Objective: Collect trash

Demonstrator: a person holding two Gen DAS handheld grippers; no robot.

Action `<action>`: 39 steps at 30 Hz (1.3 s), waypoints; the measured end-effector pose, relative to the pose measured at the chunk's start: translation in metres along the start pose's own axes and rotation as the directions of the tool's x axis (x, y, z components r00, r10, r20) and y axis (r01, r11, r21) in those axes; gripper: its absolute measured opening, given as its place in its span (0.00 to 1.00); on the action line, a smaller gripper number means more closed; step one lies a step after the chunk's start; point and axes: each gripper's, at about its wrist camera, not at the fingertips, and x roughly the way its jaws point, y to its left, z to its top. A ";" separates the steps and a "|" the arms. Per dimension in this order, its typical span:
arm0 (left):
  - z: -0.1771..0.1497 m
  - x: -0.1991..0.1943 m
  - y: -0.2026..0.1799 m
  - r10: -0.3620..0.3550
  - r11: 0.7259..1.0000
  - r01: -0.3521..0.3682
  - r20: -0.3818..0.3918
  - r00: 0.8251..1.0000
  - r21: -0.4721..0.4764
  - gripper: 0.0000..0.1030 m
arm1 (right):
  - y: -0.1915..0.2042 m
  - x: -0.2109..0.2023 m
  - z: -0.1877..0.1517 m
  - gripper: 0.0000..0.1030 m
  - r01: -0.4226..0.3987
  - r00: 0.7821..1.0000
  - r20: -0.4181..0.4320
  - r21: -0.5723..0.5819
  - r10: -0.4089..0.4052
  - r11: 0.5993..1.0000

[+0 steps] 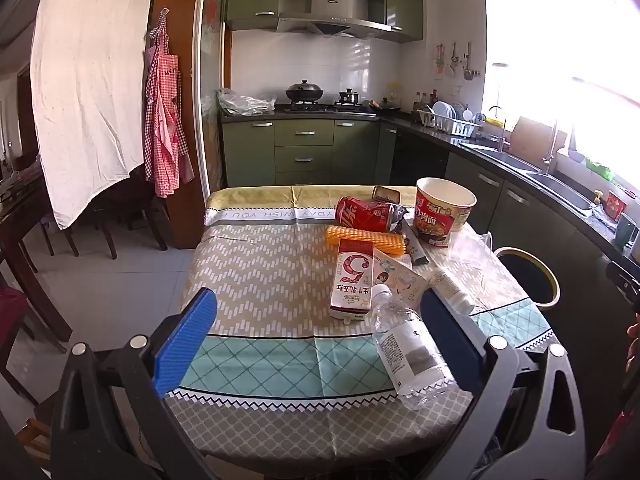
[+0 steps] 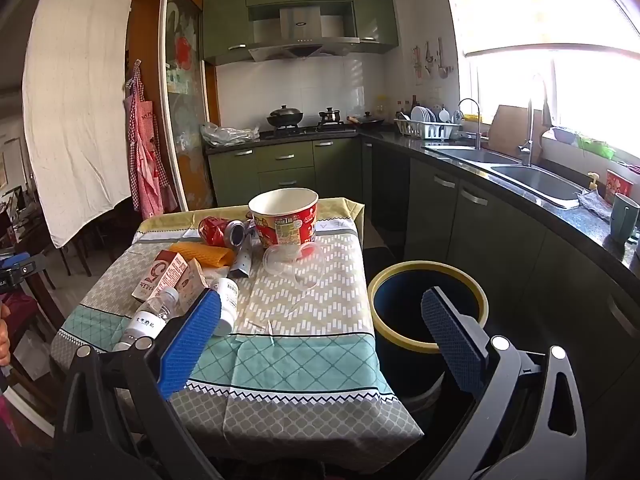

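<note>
Trash lies on a small table with a patterned cloth (image 1: 260,272) (image 2: 312,304): a red noodle cup (image 1: 442,210) (image 2: 286,216), a crushed red can (image 1: 366,212) (image 2: 220,232), an orange sponge (image 1: 366,240) (image 2: 204,256), a milk carton (image 1: 352,280) (image 2: 160,274), a clear water bottle (image 1: 408,348) (image 2: 146,320), a small white bottle (image 1: 450,290) (image 2: 228,304) and a clear plastic lid (image 2: 294,262). A dark bin with a yellow rim (image 1: 530,276) (image 2: 428,308) stands right of the table. My left gripper (image 1: 320,320) is open above the table's near edge. My right gripper (image 2: 320,320) is open, spanning the table's right edge and the bin.
Green kitchen cabinets and a stove (image 1: 316,106) stand behind the table. A counter with two sinks (image 2: 536,180) runs along the right under a bright window. A white sheet (image 1: 88,80) and a red apron (image 1: 166,120) hang at the left, with dark chairs (image 1: 28,248) beyond.
</note>
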 end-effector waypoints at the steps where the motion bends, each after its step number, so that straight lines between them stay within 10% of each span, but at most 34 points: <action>1: 0.000 0.000 0.000 -0.001 1.000 0.001 0.001 1.000 0.000 0.94 | 0.000 0.000 0.000 0.96 -0.002 1.000 -0.003 0.006 0.002 1.000; 39: -0.007 0.004 -0.004 -0.004 1.000 0.004 -0.007 1.000 0.013 0.94 | 0.003 0.010 -0.004 0.96 0.010 1.000 -0.010 -0.010 -0.010 1.000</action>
